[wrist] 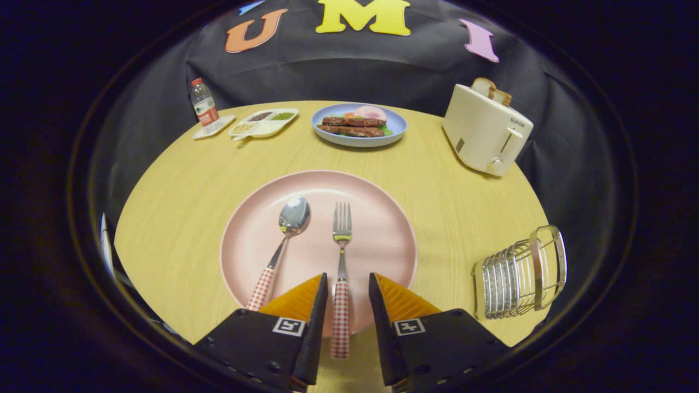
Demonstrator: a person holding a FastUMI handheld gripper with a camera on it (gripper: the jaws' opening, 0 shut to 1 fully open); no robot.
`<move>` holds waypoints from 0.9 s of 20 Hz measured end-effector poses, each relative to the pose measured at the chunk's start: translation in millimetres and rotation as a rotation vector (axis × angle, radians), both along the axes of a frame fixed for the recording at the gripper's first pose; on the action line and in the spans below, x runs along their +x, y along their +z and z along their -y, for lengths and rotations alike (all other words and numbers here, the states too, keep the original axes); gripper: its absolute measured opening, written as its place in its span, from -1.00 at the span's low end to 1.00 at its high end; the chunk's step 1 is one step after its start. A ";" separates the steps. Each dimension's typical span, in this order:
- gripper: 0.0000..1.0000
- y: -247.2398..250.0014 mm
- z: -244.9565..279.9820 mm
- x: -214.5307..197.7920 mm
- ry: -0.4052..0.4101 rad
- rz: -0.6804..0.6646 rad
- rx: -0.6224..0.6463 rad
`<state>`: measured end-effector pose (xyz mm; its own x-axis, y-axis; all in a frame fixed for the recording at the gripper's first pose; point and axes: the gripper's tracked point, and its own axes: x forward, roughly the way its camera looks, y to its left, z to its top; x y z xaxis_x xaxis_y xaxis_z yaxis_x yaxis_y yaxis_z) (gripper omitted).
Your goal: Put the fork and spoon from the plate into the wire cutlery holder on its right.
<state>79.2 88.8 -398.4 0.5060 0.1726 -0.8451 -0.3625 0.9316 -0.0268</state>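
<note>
Now the gripper [348,284] stands parted, its fingers either side of the fork [342,256] handle with a gap on each side — not pressing it. Fork and spoon [284,240] lie side by side on the pink plate [382,218], spoon to the fork's left, handles toward the fingers. Right of the plate sits the wire cutlery holder [519,278]; beyond the plate, a blue dish of food [359,125] and a toaster [485,128].

Gripper [348,284] fingers spread, straddling fork [342,256] handle, gap either side, not touching. Fork and spoon [284,240] lie side by side on pink plate [382,218], spoon left of fork. Wire cutlery holder [519,275] sits on tabletop [180,207] right of plate. Toaster [486,131], food plate [359,125] beyond.
</note>
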 end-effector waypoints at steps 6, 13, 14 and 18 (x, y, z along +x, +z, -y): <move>-0.81 -2.4 0.3 -7.7 -0.013 -0.002 -0.023; -0.85 32.1 -0.8 -28.8 -0.028 0.020 0.009; -0.85 39.7 1.8 -30.2 -0.030 0.034 0.005; -0.85 72.8 19.8 -41.7 -0.090 0.077 -0.011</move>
